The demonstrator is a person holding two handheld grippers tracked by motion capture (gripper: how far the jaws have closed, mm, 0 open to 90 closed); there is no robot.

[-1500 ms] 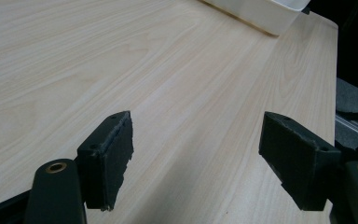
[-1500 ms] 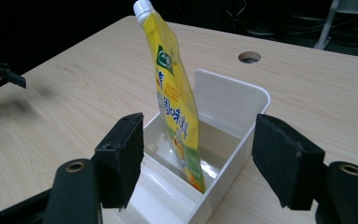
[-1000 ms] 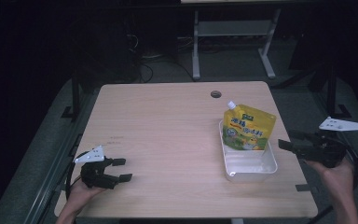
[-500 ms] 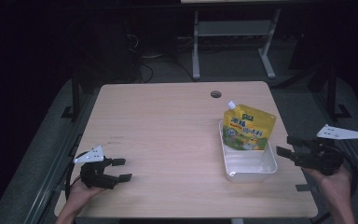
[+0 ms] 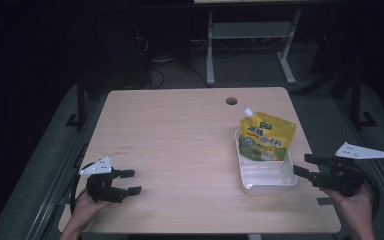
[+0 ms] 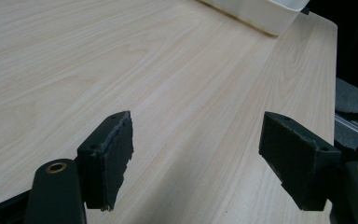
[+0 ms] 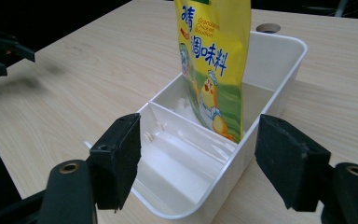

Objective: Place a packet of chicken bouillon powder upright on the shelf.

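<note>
A yellow seasoning pouch (image 5: 266, 136) with a white spout stands upright in the far compartment of a white divided bin (image 5: 260, 181) on the right of the wooden table. Up close, the pouch (image 7: 216, 60) leans against the divider and the near compartment of the bin (image 7: 279, 60) holds nothing. My right gripper (image 5: 301, 166) hovers open just right of the bin, jaws pointing at it; its fingers (image 7: 121, 158) frame the bin's near end. My left gripper (image 5: 131, 182) rests open near the table's front-left corner, nothing between its pads (image 6: 112, 156).
A round cable hole (image 5: 231, 101) sits near the table's (image 5: 180, 140) far edge. A white metal stand (image 5: 250, 35) and cables lie on the dark floor beyond. The bin's corner (image 6: 261, 11) shows far off in the left gripper view.
The right gripper has come down and drawn in toward the bin's near right end. The left gripper has stayed put.
</note>
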